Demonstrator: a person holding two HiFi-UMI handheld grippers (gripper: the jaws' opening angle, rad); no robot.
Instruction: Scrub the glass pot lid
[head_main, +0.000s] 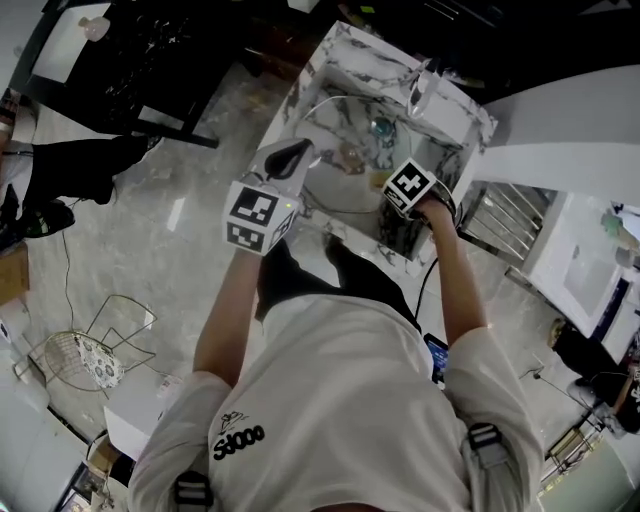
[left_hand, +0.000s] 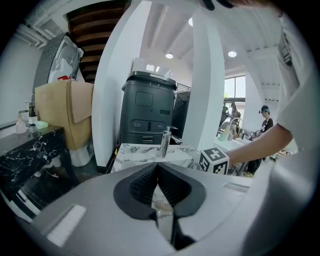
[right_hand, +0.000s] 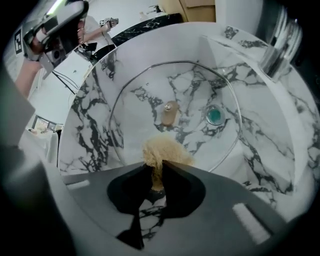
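A round glass pot lid (right_hand: 145, 105) with a metal rim and a beige knob (right_hand: 170, 113) lies knob up in the marble sink basin (right_hand: 95, 115). In the head view the lid (head_main: 335, 135) shows faintly in the basin. My right gripper (right_hand: 159, 172) is shut on a beige fibrous scrubber (right_hand: 162, 151) and is held over the lid's near edge. Whether the scrubber touches the glass is unclear. My left gripper (head_main: 298, 152) hovers above the sink's left rim with its jaws shut (left_hand: 157, 170) and nothing between them, pointing level across the sink.
A chrome faucet (right_hand: 280, 40) stands at the sink's far side, and a green drain (right_hand: 215, 116) shows through the glass. A metal rack (head_main: 500, 215) sits right of the sink and a wire basket (head_main: 85, 350) on the floor at left. A black bin (left_hand: 147, 107) and a cardboard box (left_hand: 62, 112) stand beyond.
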